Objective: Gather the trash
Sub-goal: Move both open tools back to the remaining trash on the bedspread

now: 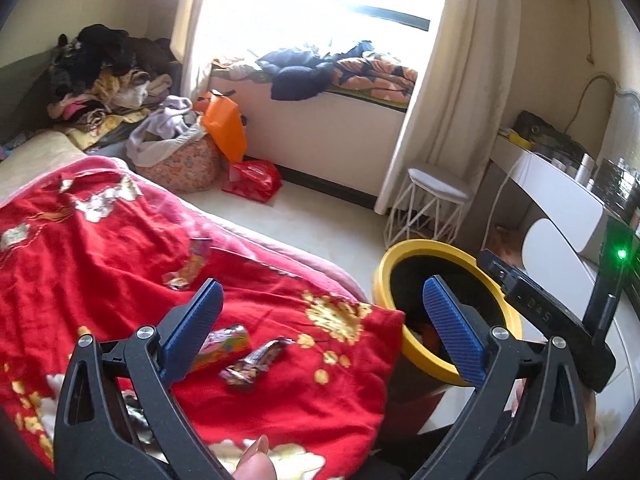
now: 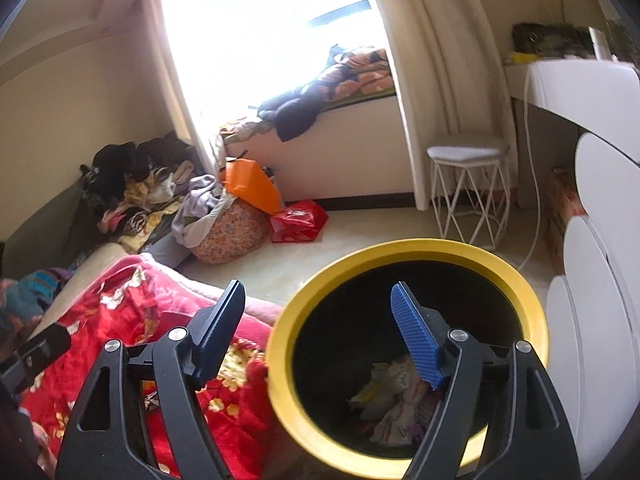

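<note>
A bin with a yellow rim (image 1: 440,247) (image 2: 400,246) stands on the floor against the bed's edge. Crumpled wrappers (image 2: 394,398) lie at its bottom. On the red flowered blanket (image 1: 100,248) lie three more: a dark one (image 1: 256,364), a colourful one (image 1: 226,344) half behind my left finger, and another (image 1: 190,268) farther up. My left gripper (image 1: 323,284) hangs open over the blanket's corner with nothing between its blue pads (image 1: 454,332). My right gripper (image 2: 319,286) is open and empty above the bin's left rim; its black body (image 1: 540,312) shows beside the bin.
A white wire stool (image 2: 468,192) and a white desk (image 2: 580,92) stand right of the bin. A floral bag of clothes (image 1: 180,164), an orange bag (image 1: 226,128) and a red bag (image 1: 252,180) sit on the floor under the window seat (image 1: 332,128). A fingertip (image 1: 256,460) shows at the bottom.
</note>
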A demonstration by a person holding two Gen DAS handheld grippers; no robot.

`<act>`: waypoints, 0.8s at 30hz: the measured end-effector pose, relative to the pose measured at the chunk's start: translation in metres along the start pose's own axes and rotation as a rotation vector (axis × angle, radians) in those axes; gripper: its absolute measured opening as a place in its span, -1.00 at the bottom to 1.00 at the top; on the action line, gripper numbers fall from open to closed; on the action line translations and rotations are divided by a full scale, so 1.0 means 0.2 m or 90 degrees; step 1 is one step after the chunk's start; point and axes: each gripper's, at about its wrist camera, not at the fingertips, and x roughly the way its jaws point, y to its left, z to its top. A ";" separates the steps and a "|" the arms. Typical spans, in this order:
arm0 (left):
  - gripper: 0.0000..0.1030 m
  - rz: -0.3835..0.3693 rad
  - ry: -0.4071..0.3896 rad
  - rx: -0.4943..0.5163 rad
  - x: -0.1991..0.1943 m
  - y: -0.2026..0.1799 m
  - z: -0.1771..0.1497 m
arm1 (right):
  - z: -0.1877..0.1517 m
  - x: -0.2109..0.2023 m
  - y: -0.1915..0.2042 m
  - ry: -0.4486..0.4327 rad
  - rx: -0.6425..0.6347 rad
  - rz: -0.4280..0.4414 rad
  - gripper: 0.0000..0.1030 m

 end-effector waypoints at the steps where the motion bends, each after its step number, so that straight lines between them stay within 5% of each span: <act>1: 0.79 0.003 -0.003 -0.003 -0.01 0.01 0.00 | 0.00 0.00 0.01 -0.001 -0.004 0.003 0.45; 24: 0.79 0.066 -0.036 -0.105 -0.16 0.45 0.02 | -0.13 0.05 0.41 0.041 -0.121 0.101 0.48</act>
